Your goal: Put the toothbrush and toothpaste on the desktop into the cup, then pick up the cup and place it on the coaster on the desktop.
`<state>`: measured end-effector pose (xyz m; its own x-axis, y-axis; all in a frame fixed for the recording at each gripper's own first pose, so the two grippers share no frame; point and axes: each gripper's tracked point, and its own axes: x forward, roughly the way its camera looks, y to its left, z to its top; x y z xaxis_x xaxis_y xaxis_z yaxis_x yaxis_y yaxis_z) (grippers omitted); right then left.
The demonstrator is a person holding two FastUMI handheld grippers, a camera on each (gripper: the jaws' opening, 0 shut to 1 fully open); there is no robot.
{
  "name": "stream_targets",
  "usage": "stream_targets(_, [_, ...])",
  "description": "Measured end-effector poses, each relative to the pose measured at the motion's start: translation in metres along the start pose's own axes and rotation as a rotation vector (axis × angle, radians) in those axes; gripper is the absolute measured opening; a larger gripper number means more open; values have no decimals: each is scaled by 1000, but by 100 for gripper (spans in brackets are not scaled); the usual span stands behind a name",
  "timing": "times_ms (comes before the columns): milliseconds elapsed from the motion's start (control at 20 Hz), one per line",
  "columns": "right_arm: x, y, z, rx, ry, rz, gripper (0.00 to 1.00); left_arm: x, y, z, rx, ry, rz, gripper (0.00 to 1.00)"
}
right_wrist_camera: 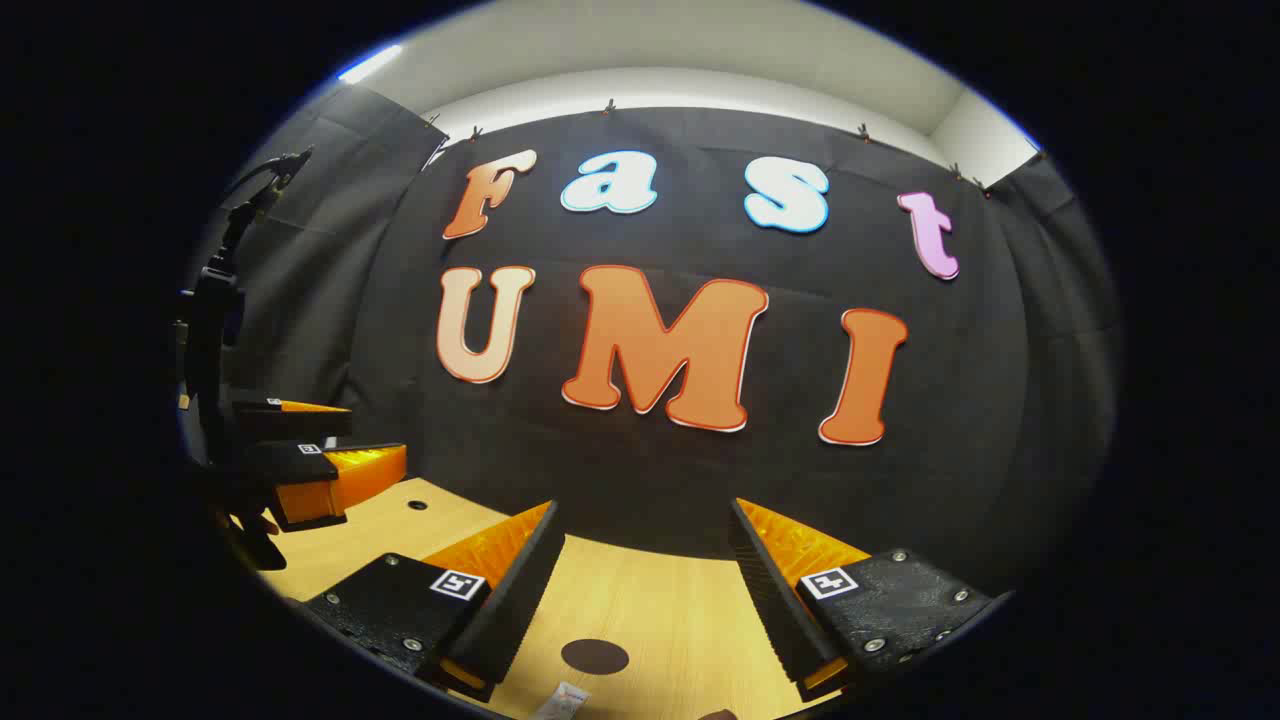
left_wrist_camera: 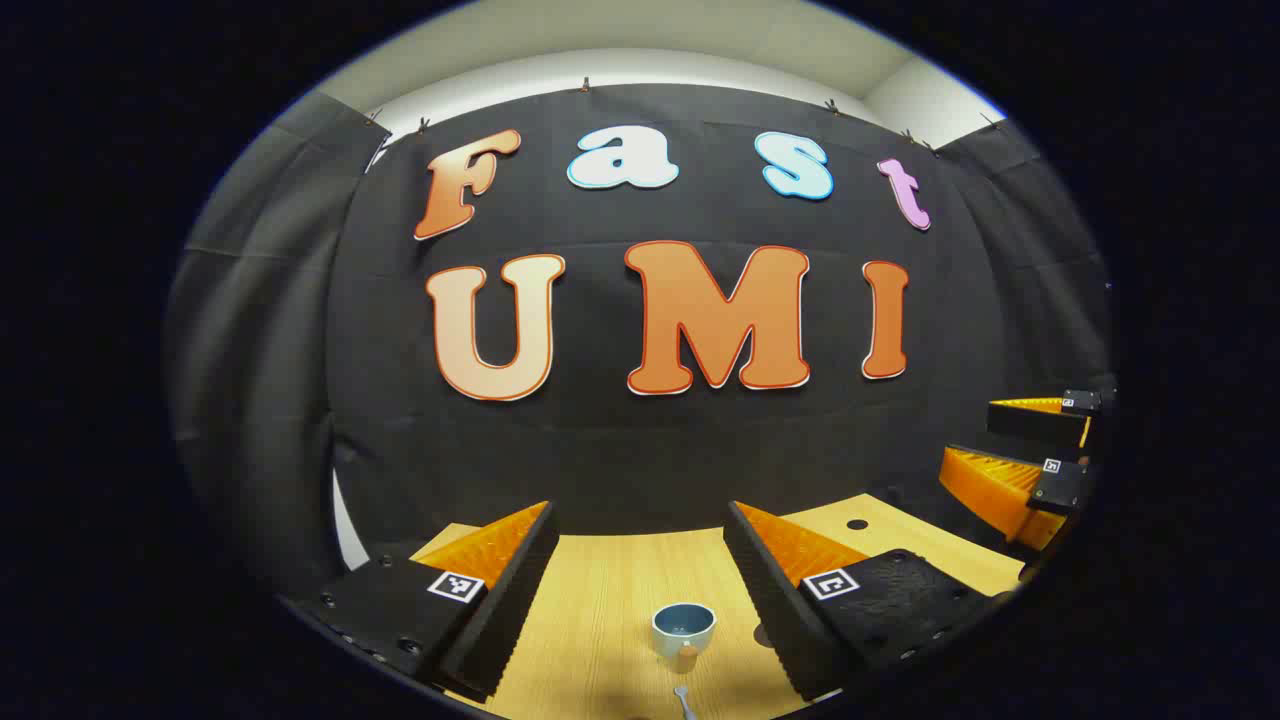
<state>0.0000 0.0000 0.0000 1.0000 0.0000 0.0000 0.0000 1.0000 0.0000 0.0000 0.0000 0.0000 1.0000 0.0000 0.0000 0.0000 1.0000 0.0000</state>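
Left gripper view: cup low at centre, both claws spread and empty

Left gripper view puts the cup [left_wrist_camera: 684, 628], a pale blue-rimmed mug, at the bottom centre of the frame, upright on the wooden desktop [left_wrist_camera: 600, 600], with a small tan piece touching its near side that cannot be identified. Just below it, at the very bottom edge, a thin white tip [left_wrist_camera: 684, 700] pokes into the picture; whether it is the toothbrush cannot be told. The left gripper [left_wrist_camera: 640, 590] frames the cup: its 2 fingers are spread wide apart, nothing between them but open desktop and the cup farther off. It is held level, looking forward over the desk toward the black cloth wall. At the right edge of this frame the other gripper hangs above the desk, its 2 orange-ribbed fingers stacked one over the other with a gap between.

Right gripper view has the coaster [right_wrist_camera: 595, 656], a dark round disc, lying flat on the desktop at the bottom centre. A white, partly cut-off object [right_wrist_camera: 562, 702] sits just below and left of it at the frame's bottom edge; it may be the toothpaste, but too little shows to tell. The right gripper [right_wrist_camera: 645, 590] also has its 2 fingers wide apart and empty, pointed forward and level. At the left edge of this frame the left gripper hovers over the desk.
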Motion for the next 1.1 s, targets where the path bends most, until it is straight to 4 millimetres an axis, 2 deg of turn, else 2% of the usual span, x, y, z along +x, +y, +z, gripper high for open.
stream_targets(150, [-3, -2, -6, 11, 13, 24, 99, -9, -5, -5, -4, 25, 26, 99])
stream_targets(350, [-6, 0, -4, 34, 7, 44, 99, -17, -5, 2, 3, 17, 46, 99])
stream_targets(800, [-11, -4, -10, 46, 31, 49, 98, -18, -8, -5, 1, 53, 48, 99])
stream_targets(1100, [-17, -7, -32, 55, 108, 59, 98, -16, -22, -38, -29, 164, 28, 99])
